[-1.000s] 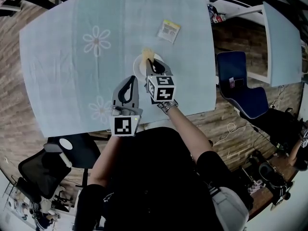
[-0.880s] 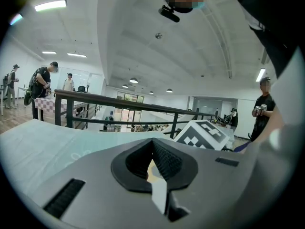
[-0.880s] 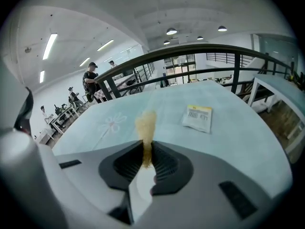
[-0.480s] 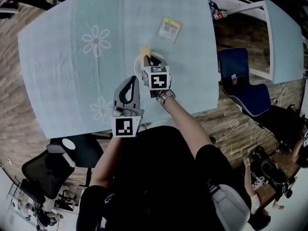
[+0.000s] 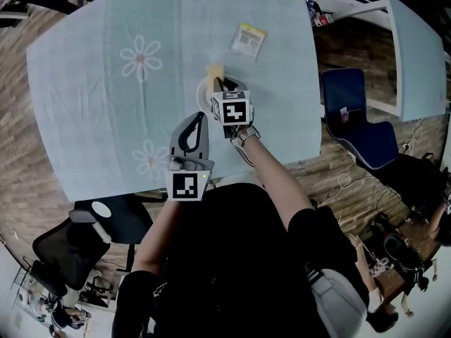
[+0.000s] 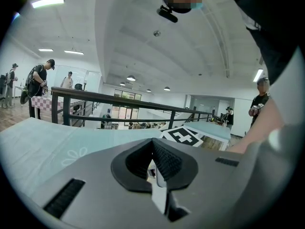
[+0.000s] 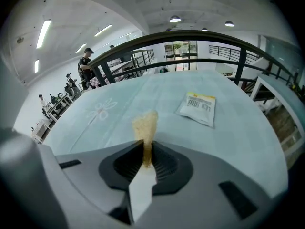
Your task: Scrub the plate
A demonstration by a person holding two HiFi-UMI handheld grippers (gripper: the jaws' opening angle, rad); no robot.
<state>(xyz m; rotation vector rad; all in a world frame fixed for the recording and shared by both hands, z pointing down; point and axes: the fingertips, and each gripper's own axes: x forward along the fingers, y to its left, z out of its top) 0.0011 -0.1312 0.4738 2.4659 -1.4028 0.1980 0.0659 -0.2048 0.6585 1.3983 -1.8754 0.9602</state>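
Note:
A white plate [image 5: 202, 96] lies on the pale blue tablecloth [image 5: 127, 118], mostly hidden under my right gripper [image 5: 221, 83]. That gripper is shut on a yellow sponge [image 5: 215, 71], which pokes out past the plate's far rim. In the right gripper view the sponge [image 7: 145, 124] stands pinched between the jaws of the right gripper [image 7: 145, 157]. My left gripper [image 5: 200, 117] hovers with its tip at the plate's near rim. In the left gripper view the left gripper [image 6: 156, 162] looks shut, with nothing seen between its jaws, and the right gripper's marker cube [image 6: 184, 136] shows beyond it.
A small white and yellow packet [image 5: 249, 42] lies on the cloth beyond the plate, and the packet [image 7: 198, 108] also shows in the right gripper view. The table's right edge [image 5: 310, 83] is near. A blue chair [image 5: 352, 125] stands right, a black one [image 5: 77, 245] lower left.
The right gripper has carried the sponge a little farther across the plate and sideways. The left gripper has drifted slightly right.

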